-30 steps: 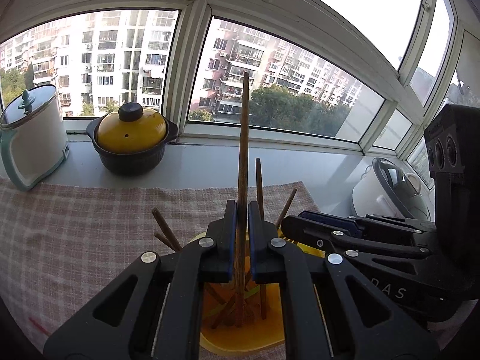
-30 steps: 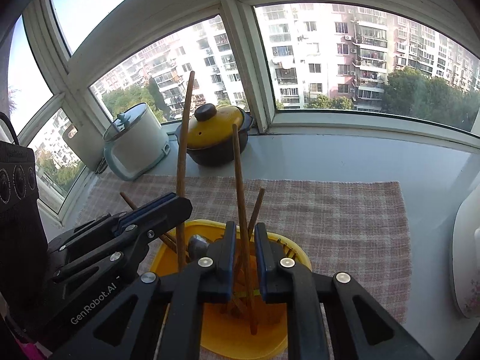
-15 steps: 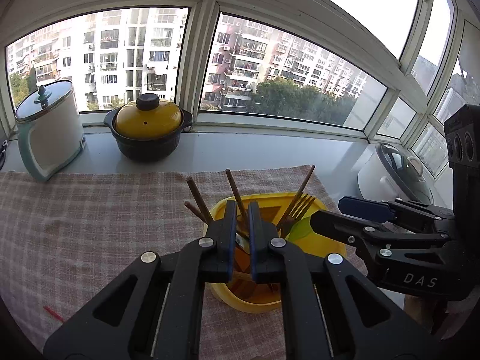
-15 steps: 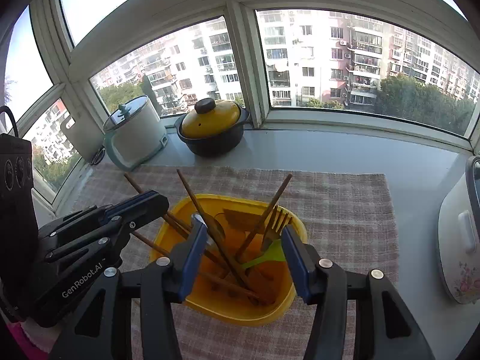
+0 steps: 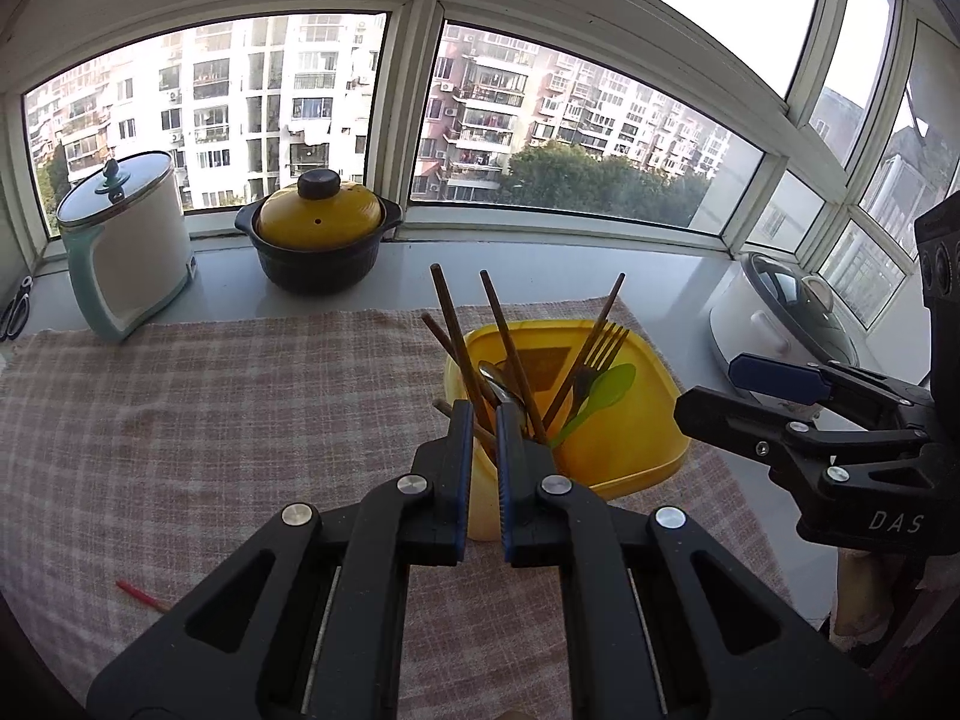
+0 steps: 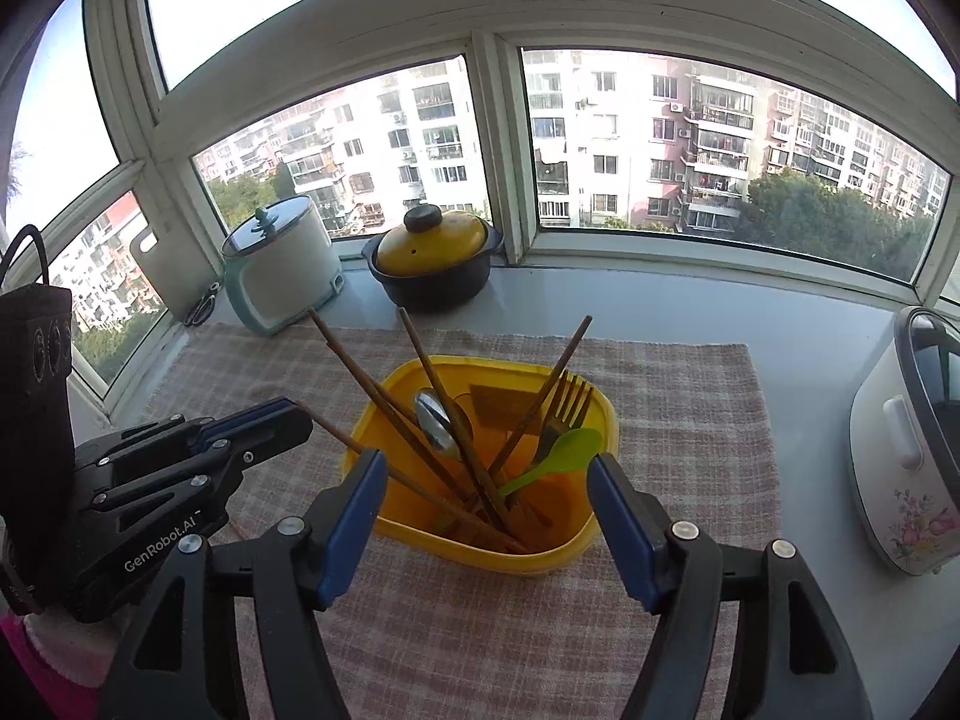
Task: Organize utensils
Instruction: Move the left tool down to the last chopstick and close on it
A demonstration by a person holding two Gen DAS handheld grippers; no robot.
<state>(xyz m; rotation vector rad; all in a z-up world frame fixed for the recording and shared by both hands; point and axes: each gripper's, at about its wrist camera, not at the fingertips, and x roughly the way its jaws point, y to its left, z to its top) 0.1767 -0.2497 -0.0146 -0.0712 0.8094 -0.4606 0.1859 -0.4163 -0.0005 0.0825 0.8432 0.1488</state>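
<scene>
Utensils stand bunched in a yellow container [image 6: 480,540] on the checked cloth [image 6: 690,408], none of them between any fingers. Several brown chopsticks [image 6: 354,366] lean out over its left rim, another chopstick [image 6: 561,369] slants to the right, and a metal spoon [image 6: 435,420], a dark fork [image 6: 564,405] and a green plastic spoon [image 6: 564,447] rest inside, handles down.

In the right wrist view, the right gripper [image 6: 486,531] hangs over the near side of the container with its blue-padded fingers [image 6: 351,516] spread wide, one on either side of the near rim and above it, holding nothing. The chopstick tips lie between and beyond the fingers, apart from them.

In the left wrist view, the left gripper [image 5: 480,426] has its fingers [image 5: 459,468] drawn nearly together, with only a thin slit between the pads and nothing caught in it. Its fingertips sit in front of the container's [image 5: 630,450] near left corner, and the chopsticks [image 5: 456,336] and spoon [image 5: 501,387] rise just past them; whether the tips touch the rim cannot be told.

Each gripper shows in the other's view: the right one [image 5: 750,396] beside the container on its right, the left one [image 6: 282,420] beside it on its left, near the leaning chopsticks.

Behind, on the windowsill [image 6: 690,312], stand a yellow-lidded black pot [image 6: 435,264] and a white electric pot [image 6: 279,264]. A flowered rice cooker [image 6: 906,450] sits at the right, and a small red stick [image 5: 141,595] lies on the cloth [image 5: 210,420] near the left gripper.
</scene>
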